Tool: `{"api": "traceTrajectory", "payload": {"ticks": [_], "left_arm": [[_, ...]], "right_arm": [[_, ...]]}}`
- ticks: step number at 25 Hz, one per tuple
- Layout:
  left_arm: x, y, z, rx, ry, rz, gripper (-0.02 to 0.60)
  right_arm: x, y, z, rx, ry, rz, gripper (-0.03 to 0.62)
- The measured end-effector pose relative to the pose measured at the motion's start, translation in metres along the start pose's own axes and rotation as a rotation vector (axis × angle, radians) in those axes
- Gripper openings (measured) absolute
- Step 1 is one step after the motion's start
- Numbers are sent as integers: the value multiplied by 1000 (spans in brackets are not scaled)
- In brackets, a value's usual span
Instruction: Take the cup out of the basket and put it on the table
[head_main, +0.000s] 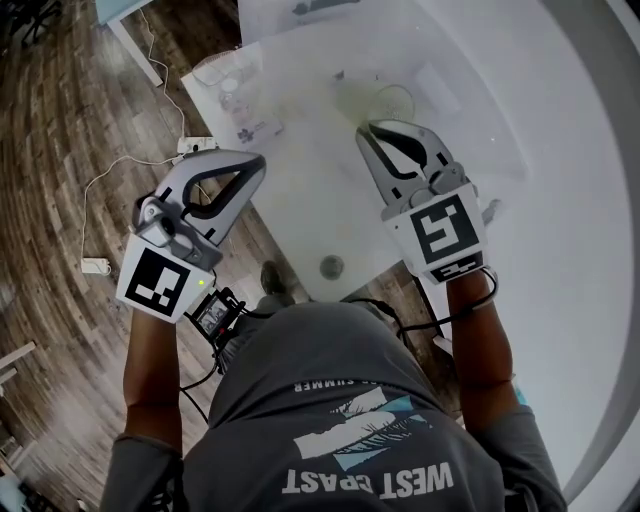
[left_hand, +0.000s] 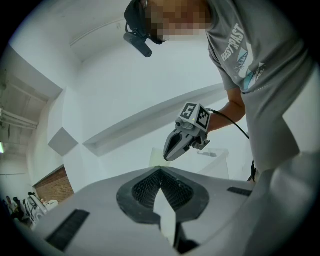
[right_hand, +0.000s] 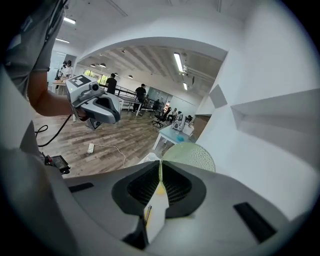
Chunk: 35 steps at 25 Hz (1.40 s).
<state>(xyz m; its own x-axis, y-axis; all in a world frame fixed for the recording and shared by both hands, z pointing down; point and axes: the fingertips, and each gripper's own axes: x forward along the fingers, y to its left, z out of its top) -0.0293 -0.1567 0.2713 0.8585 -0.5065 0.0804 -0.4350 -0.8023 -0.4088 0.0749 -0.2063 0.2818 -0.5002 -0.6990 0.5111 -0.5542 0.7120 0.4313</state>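
A pale green perforated basket (right_hand: 194, 156) stands just beyond the tips of my right gripper (right_hand: 160, 161). From the head view it is a washed-out green shape (head_main: 372, 98) on the white table (head_main: 300, 205). No cup shows inside it from any view. My right gripper (head_main: 362, 128) hovers near the basket, jaws shut and empty. My left gripper (head_main: 258, 160) hangs over the table's left edge, and its jaws (left_hand: 160, 168) are also shut with nothing in them. Each gripper shows in the other's view: the right gripper (left_hand: 167, 156) and the left gripper (right_hand: 116, 119).
A small round grey thing (head_main: 331, 266) lies near the table's front edge. A clear container (head_main: 228, 78) sits at the table's far left. Power strips and cables (head_main: 95, 266) lie on the wooden floor to the left. Several people stand far off in the room (right_hand: 141, 95).
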Motion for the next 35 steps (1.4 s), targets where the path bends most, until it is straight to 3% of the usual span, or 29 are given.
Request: {"api": "traceTrajectory", "payload": {"ticks": [7, 18, 35], "left_arm": [[-15, 2, -11, -1, 22, 22, 9], [-40, -2, -38, -21, 77, 69, 9], [-91, -14, -52, -83, 135, 139, 9]], "right_arm": [[4, 39, 14, 2, -29, 51, 31], [33, 96, 1, -7, -26, 169, 31], [87, 177, -64, 18, 153, 319, 31]]}}
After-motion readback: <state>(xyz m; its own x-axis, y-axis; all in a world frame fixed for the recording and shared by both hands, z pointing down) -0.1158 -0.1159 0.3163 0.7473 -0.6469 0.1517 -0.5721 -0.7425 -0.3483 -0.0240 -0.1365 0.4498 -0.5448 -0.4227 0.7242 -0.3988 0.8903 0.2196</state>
